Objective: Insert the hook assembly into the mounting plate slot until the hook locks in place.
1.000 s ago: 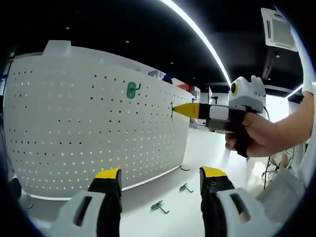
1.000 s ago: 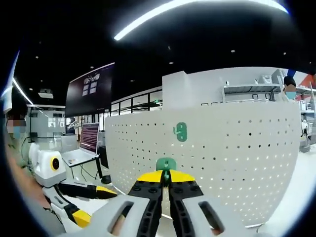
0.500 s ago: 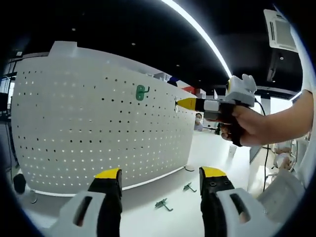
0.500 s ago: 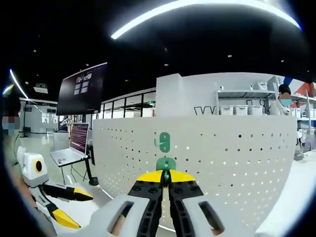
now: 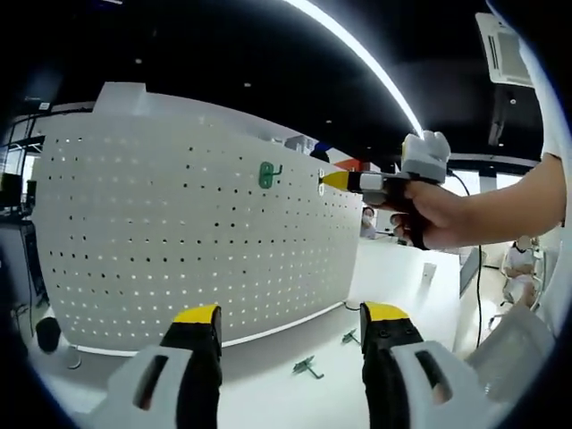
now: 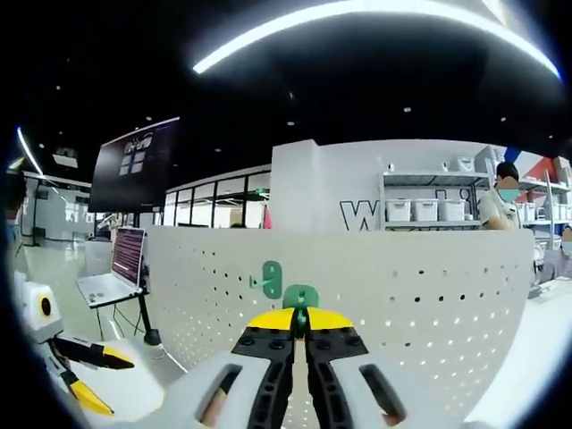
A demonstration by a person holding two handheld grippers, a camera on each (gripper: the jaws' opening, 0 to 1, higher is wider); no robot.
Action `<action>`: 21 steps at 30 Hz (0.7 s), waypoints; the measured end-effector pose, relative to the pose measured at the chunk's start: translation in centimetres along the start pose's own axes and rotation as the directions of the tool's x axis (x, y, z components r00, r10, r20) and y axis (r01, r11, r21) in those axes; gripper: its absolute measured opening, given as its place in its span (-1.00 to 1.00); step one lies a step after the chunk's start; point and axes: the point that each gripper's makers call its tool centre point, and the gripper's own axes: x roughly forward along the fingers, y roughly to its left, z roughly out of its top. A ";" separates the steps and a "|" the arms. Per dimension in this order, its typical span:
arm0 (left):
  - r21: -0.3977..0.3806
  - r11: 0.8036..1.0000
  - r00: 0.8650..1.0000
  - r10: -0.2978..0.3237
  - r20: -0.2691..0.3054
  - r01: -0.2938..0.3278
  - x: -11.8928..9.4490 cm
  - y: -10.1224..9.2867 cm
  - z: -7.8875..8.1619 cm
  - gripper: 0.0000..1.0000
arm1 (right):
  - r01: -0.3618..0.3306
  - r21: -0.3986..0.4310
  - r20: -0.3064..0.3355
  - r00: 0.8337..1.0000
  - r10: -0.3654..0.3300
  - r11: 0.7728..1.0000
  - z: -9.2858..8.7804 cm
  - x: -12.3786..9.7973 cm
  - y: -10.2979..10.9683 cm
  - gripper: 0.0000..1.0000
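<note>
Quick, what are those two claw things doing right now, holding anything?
Left gripper: open, fingers apart, holding nothing.
Right gripper: closed on a green hook, held up at the white pegboard.

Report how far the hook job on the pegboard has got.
Done: one green hook already hangs on the white pegboard. In hand: the right claw is shut on a second green hook, held up at the board beside the mounted one. Left: seating and locking it, not yet visible. Two more hooks lie on the table; the left claw is open.
</note>
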 end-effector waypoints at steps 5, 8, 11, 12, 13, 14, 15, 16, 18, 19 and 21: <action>0.009 1.000 1.000 0.009 -0.001 -0.009 -0.5 0.2 -0.1 0.29 | 0.017 0.006 0.012 1.000 -0.017 1.000 0.4 0.9 -0.6 -0.98; 0.006 1.000 1.000 0.018 -0.007 -0.018 -0.7 0.5 -0.3 0.28 | 0.020 -0.008 0.024 1.000 -0.020 1.000 0.8 1.3 -0.6 -0.98; 0.004 1.000 1.000 0.020 -0.008 -0.020 -0.9 0.6 -0.3 0.27 | 0.019 -0.012 0.028 0.999 -0.018 1.000 0.9 1.7 -0.6 -0.98; 0.005 1.000 1.000 0.022 -0.007 -0.022 -0.9 0.7 -0.2 0.27 | 0.022 -0.013 0.025 0.999 -0.022 1.000 0.8 2.0 -0.7 -0.98; 0.006 1.000 1.000 0.023 -0.007 -0.023 -1.0 0.8 -0.2 0.27 | 0.025 -0.015 0.024 0.999 -0.024 1.000 0.8 2.1 -0.8 -0.98; 0.006 1.000 1.000 0.026 -0.007 -0.025 -1.1 0.8 -0.2 0.26 | 0.029 -0.015 0.026 0.999 -0.029 0.999 0.8 2.2 -0.9 -0.98; 0.006 1.000 1.000 0.027 -0.009 -0.027 -1.1 0.9 -0.2 0.26 | 0.034 -0.014 0.027 0.999 -0.033 0.999 0.8 2.3 -1.0 -0.98; 0.003 1.000 1.000 0.029 -0.009 -0.029 -1.1 1.0 -0.2 0.26 | 0.036 -0.013 0.028 0.999 -0.036 0.999 0.8 2.4 -1.0 -0.98; -0.001 0.999 0.999 0.033 -0.009 -0.033 -1.2 1.1 -0.2 0.26 | 0.039 -0.023 0.030 0.999 -0.038 0.999 0.9 2.7 -0.9 -0.98; -0.003 0.999 0.999 0.036 -0.009 -0.036 -1.2 1.2 -0.3 0.26 | 0.039 -0.027 0.029 0.999 -0.038 0.999 0.8 2.8 -0.9 -0.98; -0.003 0.999 0.999 0.038 -0.009 -0.038 -1.3 1.2 -0.2 0.25 | 0.042 -0.035 0.032 0.999 -0.041 0.999 0.8 3.1 -0.9 -0.98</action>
